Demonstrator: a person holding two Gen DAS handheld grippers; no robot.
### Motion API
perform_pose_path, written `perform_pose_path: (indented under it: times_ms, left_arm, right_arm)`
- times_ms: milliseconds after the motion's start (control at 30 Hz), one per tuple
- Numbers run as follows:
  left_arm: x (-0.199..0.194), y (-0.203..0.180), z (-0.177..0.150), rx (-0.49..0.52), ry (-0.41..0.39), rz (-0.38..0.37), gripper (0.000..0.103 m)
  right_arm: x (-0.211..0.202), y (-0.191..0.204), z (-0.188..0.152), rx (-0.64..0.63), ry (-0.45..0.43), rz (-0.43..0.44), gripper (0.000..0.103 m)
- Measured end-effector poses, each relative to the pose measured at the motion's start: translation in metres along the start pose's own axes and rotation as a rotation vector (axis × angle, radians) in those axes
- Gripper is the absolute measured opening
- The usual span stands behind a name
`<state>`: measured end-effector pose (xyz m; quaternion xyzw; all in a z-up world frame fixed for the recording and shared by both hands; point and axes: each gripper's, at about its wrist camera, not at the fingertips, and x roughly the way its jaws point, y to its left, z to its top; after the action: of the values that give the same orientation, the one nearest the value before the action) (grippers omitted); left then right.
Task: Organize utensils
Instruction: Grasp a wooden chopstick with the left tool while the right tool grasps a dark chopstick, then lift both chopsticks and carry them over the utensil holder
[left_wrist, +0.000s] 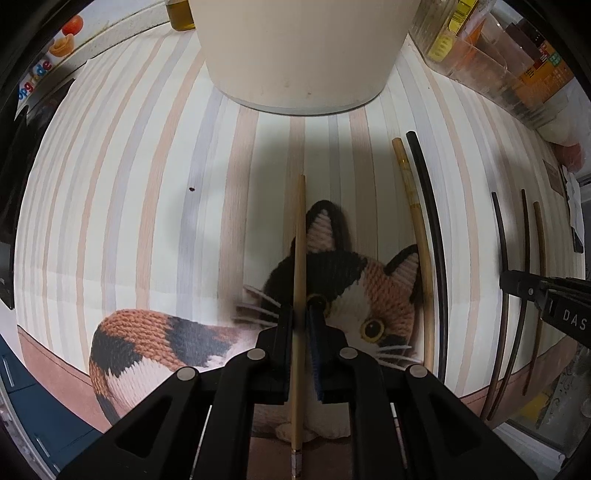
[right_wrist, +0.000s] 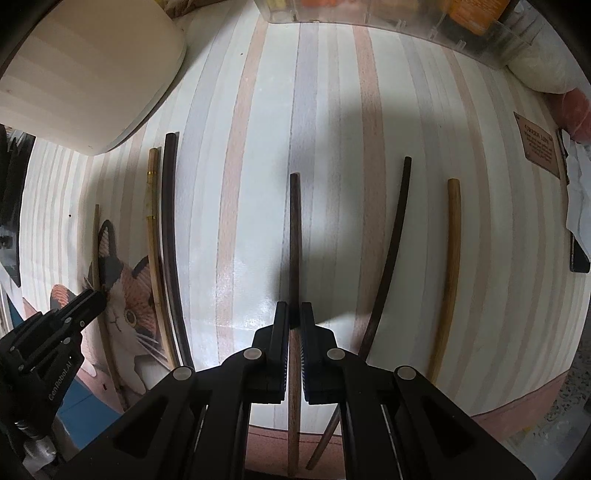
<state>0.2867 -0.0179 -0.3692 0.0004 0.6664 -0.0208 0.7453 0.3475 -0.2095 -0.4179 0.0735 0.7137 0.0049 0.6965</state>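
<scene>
My left gripper (left_wrist: 301, 314) is shut on a light bamboo chopstick (left_wrist: 300, 236) that points forward over the cat picture (left_wrist: 354, 280) on the striped mat (left_wrist: 129, 184). My right gripper (right_wrist: 294, 314) is shut on a dark brown chopstick (right_wrist: 294, 221) that also points forward. A bamboo chopstick (left_wrist: 415, 221) and a black chopstick (left_wrist: 430, 206) lie side by side on the mat between the grippers. A dark chopstick (right_wrist: 391, 258) and a light wooden chopstick (right_wrist: 448, 266) lie right of my right gripper. A cream holder (left_wrist: 303, 48) stands at the far edge.
A clear organizer with jars and packets (left_wrist: 498, 62) lines the far right edge. An oil bottle (left_wrist: 181, 14) stands left of the holder. White paper and a dark object (right_wrist: 578, 206) lie at the mat's right edge. The mat's brown front border (right_wrist: 517, 406) is close.
</scene>
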Motion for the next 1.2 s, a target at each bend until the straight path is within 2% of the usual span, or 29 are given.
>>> perform_pose_path:
  times_ms: [333, 467, 533, 667, 867, 1200]
  left_arm:
    - [0.001, -0.014, 0.031, 0.025, -0.009, 0.025, 0.008]
    - [0.002, -0.022, 0.042, 0.042, -0.032, 0.032, 0.004]
    - [0.001, -0.024, 0.044, 0.040, -0.045, 0.038, 0.004]
    - [-0.020, -0.028, 0.050, 0.052, -0.100, 0.023, 0.004]
    - [-0.070, -0.034, 0.055, 0.066, -0.213, -0.023, 0.004]
    - [-0.129, -0.021, 0.034, 0.068, -0.382, -0.042, 0.004]
  right_arm:
    - [0.003, 0.009, 0.015, 0.012, 0.046, -0.041, 0.006]
    - [0.007, 0.016, 0.019, 0.004, 0.043, -0.075, 0.006]
    - [0.007, 0.021, 0.016, -0.006, 0.018, -0.085, 0.005]
    - [0.003, 0.014, 0.007, 0.018, -0.043, -0.035, 0.005]
    - [-0.033, 0.008, -0.002, 0.043, -0.180, 0.022, 0.005]
    - [-0.101, 0.017, -0.015, 0.016, -0.401, 0.059, 0.005]
